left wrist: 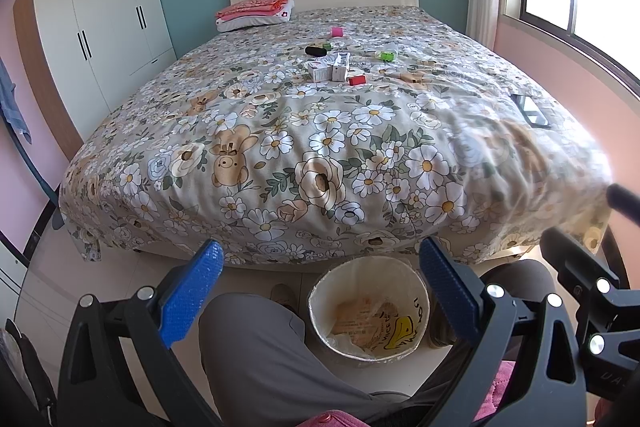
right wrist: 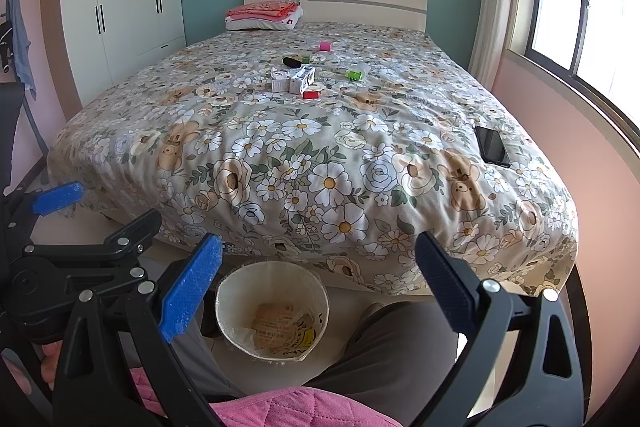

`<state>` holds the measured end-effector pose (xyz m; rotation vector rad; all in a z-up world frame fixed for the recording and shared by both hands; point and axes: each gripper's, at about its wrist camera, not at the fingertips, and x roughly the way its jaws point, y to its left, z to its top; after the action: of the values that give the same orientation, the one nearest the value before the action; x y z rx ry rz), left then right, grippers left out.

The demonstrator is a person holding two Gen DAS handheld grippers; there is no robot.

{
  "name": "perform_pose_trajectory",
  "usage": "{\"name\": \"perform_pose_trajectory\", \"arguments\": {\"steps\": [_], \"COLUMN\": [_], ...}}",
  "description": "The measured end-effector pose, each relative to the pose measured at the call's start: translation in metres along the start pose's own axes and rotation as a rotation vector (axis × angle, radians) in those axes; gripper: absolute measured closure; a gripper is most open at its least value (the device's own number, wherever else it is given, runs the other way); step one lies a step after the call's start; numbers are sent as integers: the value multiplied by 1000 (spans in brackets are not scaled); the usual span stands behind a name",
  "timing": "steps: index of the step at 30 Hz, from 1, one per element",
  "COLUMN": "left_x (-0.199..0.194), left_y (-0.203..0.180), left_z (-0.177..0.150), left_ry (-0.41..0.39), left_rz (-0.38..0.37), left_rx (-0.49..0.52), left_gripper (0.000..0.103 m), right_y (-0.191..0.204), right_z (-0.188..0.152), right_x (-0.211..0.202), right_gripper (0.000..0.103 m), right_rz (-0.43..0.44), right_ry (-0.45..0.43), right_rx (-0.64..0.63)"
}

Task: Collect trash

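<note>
Left gripper: I see my left gripper (left wrist: 322,291) with its blue fingers spread wide and nothing between them; it hangs low, over the knees of the person

Right gripper: my right gripper (right wrist: 318,287) is spread in the same way and carries nothing; the left one is just beside it, on its left side

Trash bin: the bin (left wrist: 416,315) stands on the floor just below and ahead of both grippers, between the legs, touching or almost touching the foot of the bed (right wrist: 360,187)

Already done: I judge that a part is finished, because crumpled paper and a yellow printed wrapper (left wrist: 400,333) lie at the bottom of the bin

Still left: far ahead of both grippers, in the middle of the bed, I see a cluster of small things: white cartons (right wrist: 292,79), a red piece (right wrist: 311,94), a black tube (right wrist: 292,62), green pieces (right wrist: 354,75) and a pink one (right wrist: 325,46)

Not sure: the phone (right wrist: 493,143), ahead and right of my right gripper, is probably not trash

Progress: I think it is an early or middle stage; most pieces are still on the bed, well apart from both grippers
</note>
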<state>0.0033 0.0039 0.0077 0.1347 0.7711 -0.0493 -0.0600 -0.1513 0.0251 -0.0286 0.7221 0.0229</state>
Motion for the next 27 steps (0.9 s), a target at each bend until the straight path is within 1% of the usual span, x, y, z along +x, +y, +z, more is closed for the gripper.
{"name": "perform_pose_trajectory", "arguments": {"steps": [27], "left_x": [-3], "left_y": [2], "left_z": [0], "left_ry": [-10], "left_rz": [-1], "left_rx": [-6], "left_gripper": [3], "right_y": [2], "right_z": [3], "right_x": [1], "right_gripper": [8], "right_rz": [1], "right_ry": [-6], "right_rx": [-2]}}
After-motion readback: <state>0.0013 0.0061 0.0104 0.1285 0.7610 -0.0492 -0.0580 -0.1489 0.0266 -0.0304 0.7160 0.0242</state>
